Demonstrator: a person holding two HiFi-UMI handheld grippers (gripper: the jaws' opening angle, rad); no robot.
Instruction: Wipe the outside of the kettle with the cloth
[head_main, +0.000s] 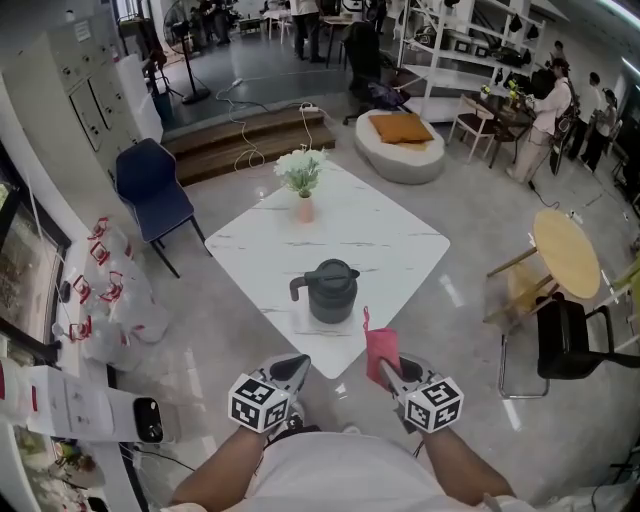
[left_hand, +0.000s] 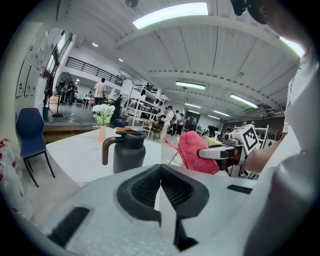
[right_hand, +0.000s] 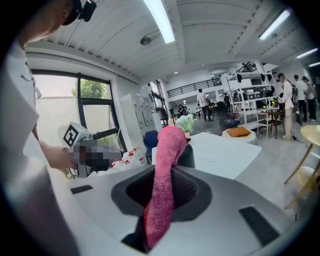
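Observation:
A dark grey kettle (head_main: 331, 291) with a brown handle stands near the front corner of the white table (head_main: 400, 240); it also shows in the left gripper view as the kettle (left_hand: 128, 151). My right gripper (head_main: 388, 372) is shut on a pink cloth (head_main: 381, 350), held upright short of the table's corner. In the right gripper view the cloth (right_hand: 164, 185) stands pinched between the jaws and hides most of the kettle (right_hand: 187, 156). My left gripper (head_main: 297, 368) is shut and empty, level with the right one, before the table. The left gripper view shows the cloth (left_hand: 196, 152) to the right of the kettle.
A vase of white flowers (head_main: 302, 180) stands at the table's far side. A blue chair (head_main: 152, 190) is at the left, with white bags (head_main: 110, 290) on the floor. At the right are a round wooden table (head_main: 565, 252) and a black chair (head_main: 575, 340).

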